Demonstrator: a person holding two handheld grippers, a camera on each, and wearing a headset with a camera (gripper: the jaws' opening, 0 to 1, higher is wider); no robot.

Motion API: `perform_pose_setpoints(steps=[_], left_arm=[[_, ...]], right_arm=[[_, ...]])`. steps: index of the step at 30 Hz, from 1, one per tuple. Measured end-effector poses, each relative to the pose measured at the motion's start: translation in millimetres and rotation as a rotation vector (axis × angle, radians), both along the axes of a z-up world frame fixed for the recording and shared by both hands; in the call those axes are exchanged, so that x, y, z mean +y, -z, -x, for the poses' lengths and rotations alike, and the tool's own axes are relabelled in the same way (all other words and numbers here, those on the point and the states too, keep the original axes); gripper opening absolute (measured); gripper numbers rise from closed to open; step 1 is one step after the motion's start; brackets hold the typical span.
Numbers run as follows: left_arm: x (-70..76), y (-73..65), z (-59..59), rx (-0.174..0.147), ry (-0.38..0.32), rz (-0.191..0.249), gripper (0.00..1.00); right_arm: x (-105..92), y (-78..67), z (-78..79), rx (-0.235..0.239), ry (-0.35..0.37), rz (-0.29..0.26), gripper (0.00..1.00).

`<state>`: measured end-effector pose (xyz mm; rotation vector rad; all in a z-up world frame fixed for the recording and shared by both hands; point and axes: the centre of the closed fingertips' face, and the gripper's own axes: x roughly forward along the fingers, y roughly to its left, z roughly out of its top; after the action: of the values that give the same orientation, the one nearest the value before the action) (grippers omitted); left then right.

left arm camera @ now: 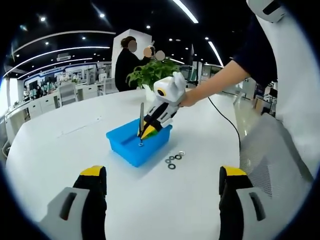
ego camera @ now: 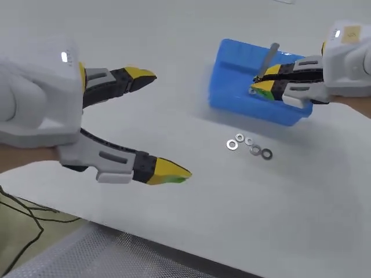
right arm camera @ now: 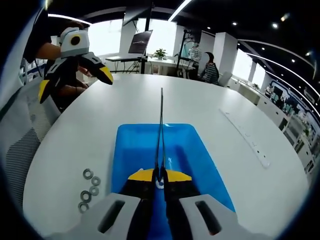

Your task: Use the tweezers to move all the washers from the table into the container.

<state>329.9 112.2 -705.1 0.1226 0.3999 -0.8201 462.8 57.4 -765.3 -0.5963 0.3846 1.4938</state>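
The right gripper (ego camera: 261,88) holds tweezers (ego camera: 269,58) over the blue container (ego camera: 232,65), apparently five washers (ego camera: 248,141) beside it.

The head view looked down on the bench (ego camera: 191,197). The right gripper view sat over the blue container (right arm camera: 135,150); the left one faced it from farther off

The washers (ego camera: 248,141) are shiny metal, the tweezers (ego camera: 269,57) are thin grey metal with a dull shine, the box (ego camera: 243,109) is smooth blue plastic, and the table (ego camera: 261,202) is smooth, white and matt.
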Motion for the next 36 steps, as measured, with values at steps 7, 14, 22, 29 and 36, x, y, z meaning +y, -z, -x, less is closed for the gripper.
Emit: perform_pose_setpoints(steps=[7, 14, 22, 29, 36], left_arm=[[-6.3, -30.5, -56.1, -0.119, 0.001, 0.067, 0.89], [-33.0, -40.7, -96.3, -0.147, 0.068, 0.125, 0.69], [-64.4, -46.9, -123.2, -0.152, 0.208, 0.127, 0.49], [-75.7, -36.6, -130.6, -0.12, 0.294, 0.088, 0.33], [-81.4, -33.0, -126.3, -0.096, 0.341, 0.101, 0.19]], right_arm=[[1.2, -10.6, 4.1, -0.008, -0.004, -0.007, 0.07], [1.0, -16.7, 7.5, -0.03, -0.021, -0.005, 0.07], [1.5, -17.2, 5.7, -0.055, -0.047, 0.009, 0.07], [1.9, -14.1, 6.0, -0.049, -0.071, 0.013, 0.07], [0.3, -11.4, 5.2, -0.034, -0.075, 0.008, 0.07]])
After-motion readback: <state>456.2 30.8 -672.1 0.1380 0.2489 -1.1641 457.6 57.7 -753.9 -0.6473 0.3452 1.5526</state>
